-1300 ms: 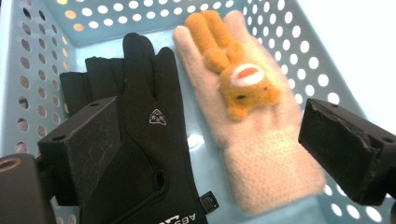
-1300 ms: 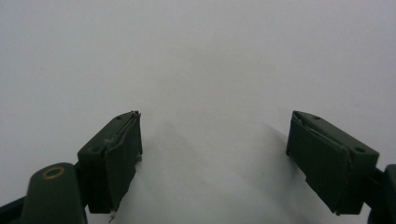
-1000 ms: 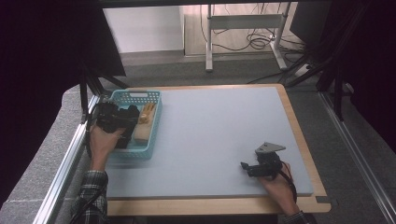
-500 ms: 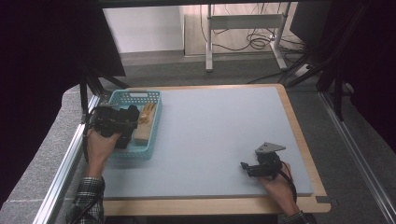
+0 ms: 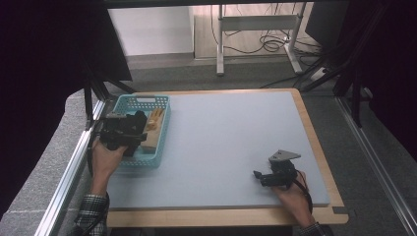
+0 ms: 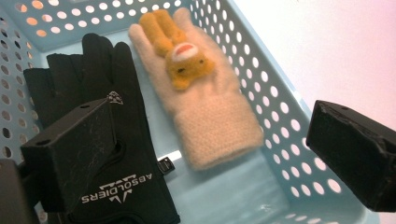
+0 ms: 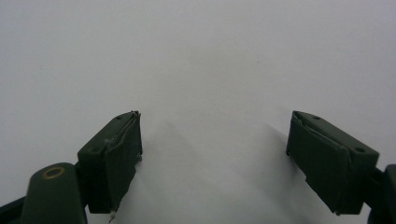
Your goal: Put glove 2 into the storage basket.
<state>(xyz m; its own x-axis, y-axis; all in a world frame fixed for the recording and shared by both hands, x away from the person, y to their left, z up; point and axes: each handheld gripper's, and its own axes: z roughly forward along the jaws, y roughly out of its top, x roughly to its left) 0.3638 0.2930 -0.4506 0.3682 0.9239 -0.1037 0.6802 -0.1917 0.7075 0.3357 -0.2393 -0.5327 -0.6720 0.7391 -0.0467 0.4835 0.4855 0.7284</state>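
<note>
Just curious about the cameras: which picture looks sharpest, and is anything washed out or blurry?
Left gripper view: the black glove lettering is sharp, the table beyond the basket washes out pale. Right gripper view: soft shadows under the tool. High view: dim, dark at both sides.

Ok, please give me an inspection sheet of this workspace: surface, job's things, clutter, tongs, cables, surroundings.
Surface: grey mat on a wood-edged table, bare at its middle.
Job's things: blue basket at the mat's left edge holds a black glove and a cream glove with a yellow animal figure, lying side by side.
Clutter: nothing seen.
Tongs: left tongs open, above the basket, over both gloves, holding nothing; right tongs open, low over bare mat near the front right.
Cables: a cable trails from the right tongs along the hand; more cables lie on the floor behind the table.
Surroundings: metal frame legs, dark curtains at both sides.
</note>
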